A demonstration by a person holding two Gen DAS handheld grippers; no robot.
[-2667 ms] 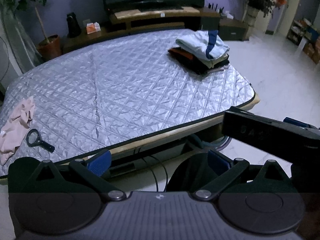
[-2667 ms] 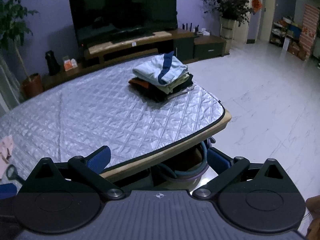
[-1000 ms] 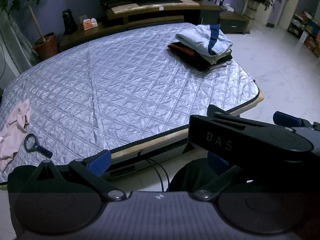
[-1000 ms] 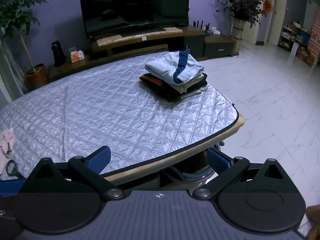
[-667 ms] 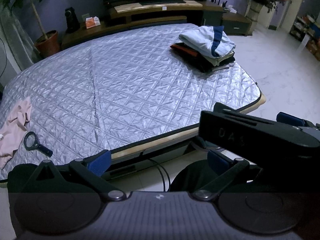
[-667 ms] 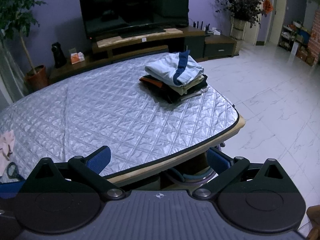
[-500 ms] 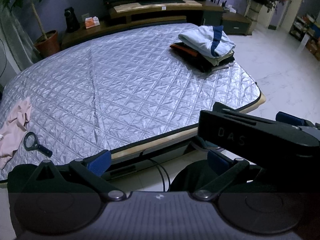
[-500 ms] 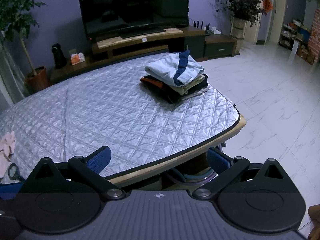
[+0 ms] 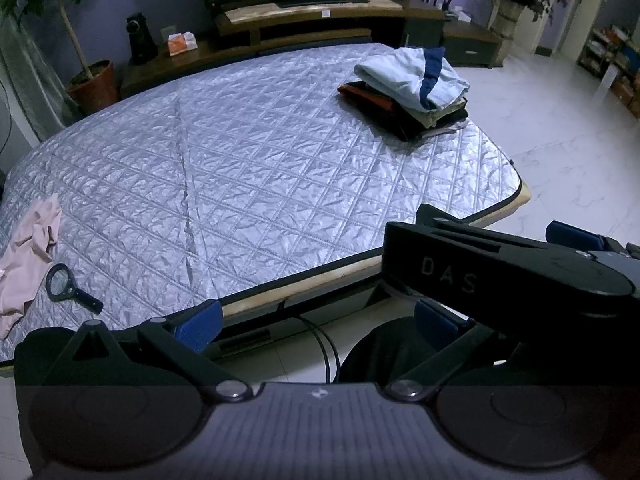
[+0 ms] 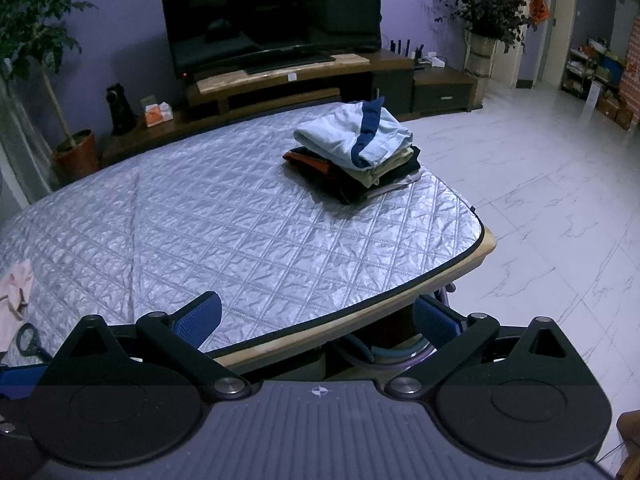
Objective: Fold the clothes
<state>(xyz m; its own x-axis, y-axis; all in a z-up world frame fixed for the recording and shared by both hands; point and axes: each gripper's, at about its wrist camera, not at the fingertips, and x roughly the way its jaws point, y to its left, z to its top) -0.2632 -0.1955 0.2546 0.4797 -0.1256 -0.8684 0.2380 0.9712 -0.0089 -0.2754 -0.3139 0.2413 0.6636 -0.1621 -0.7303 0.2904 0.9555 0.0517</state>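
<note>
Crossing left gripper (image 9: 316,322), right gripper (image 9: 508,268), magnifier (image 9: 66,282)

Purple walls, marble floor (image 10: 560,200) (dim).

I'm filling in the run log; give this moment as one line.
left gripper: open, empty | right gripper: open, empty | folded stack: table's far right | pink garment: unfolded, left edge

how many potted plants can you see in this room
2. One leafy potted plant stands at far left beside the TV stand; a second potted plant stands at the stand's right end by the doorway. Others may sit outside the view.
</note>
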